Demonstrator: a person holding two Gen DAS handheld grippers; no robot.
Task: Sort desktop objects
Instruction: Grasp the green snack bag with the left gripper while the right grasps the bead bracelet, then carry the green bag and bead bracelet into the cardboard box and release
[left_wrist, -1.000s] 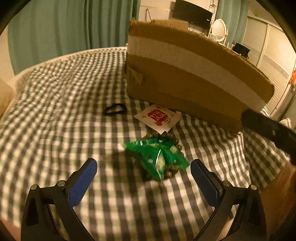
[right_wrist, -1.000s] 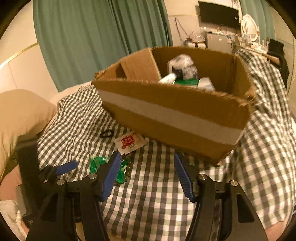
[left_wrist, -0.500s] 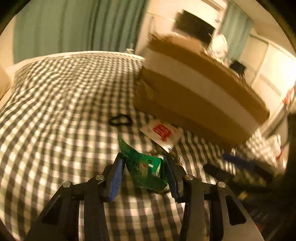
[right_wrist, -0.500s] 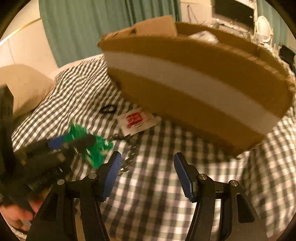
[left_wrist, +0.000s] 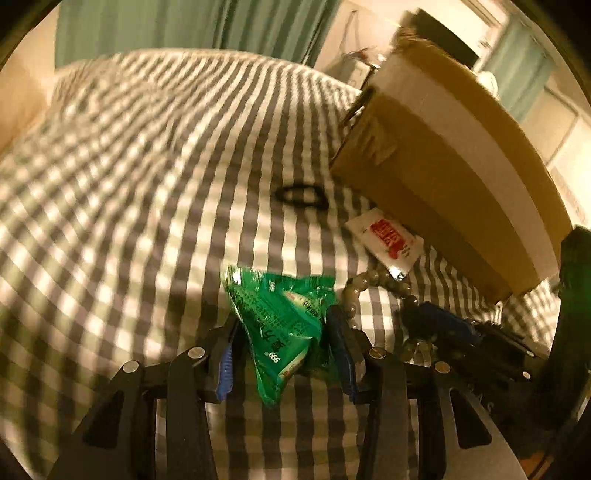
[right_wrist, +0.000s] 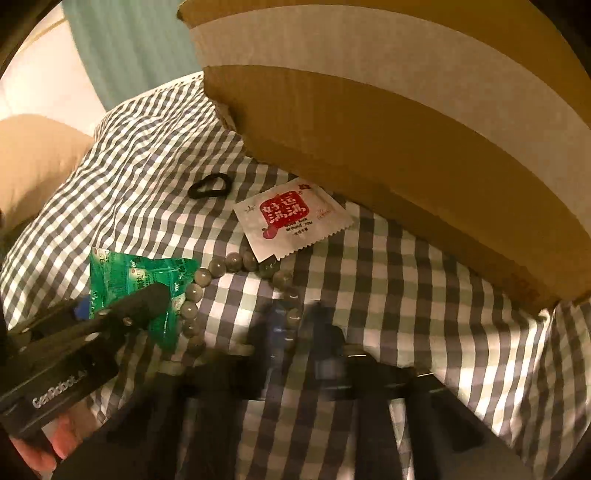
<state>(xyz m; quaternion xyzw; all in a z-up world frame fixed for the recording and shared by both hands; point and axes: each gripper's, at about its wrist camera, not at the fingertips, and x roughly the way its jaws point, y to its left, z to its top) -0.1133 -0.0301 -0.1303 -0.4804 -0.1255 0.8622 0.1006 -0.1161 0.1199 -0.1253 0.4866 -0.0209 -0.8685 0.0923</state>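
Working from the left, the left gripper (left_wrist: 282, 343) has its jaws drawn narrow onto the green packet (left_wrist: 282, 317), pads pressing its crumpled sides while its lower corner hangs between them over the checked bedcover (left_wrist: 147, 184). To its right lies the bead bracelet (right_wrist: 221, 266), looped on the cloth just beside the packet. The right gripper (right_wrist: 291, 328) sits over the bracelet's far side with its jaws closing, a bead or two apparently between the blurred tips; whether they press yet I cannot tell. Further right are the white sachet (right_wrist: 291, 221), touching the beads, the black hair tie (right_wrist: 209, 185), and the cardboard box (right_wrist: 406, 129) behind.

To do this well, I judge the packet should be carried high enough to pass the box rim, and the beads pinched across one strand so the loop comes up whole without dragging the sachet.

The right wrist view shows the whole bracelet and the sachet's print; the left wrist view shows how the packet sits in the jaws.
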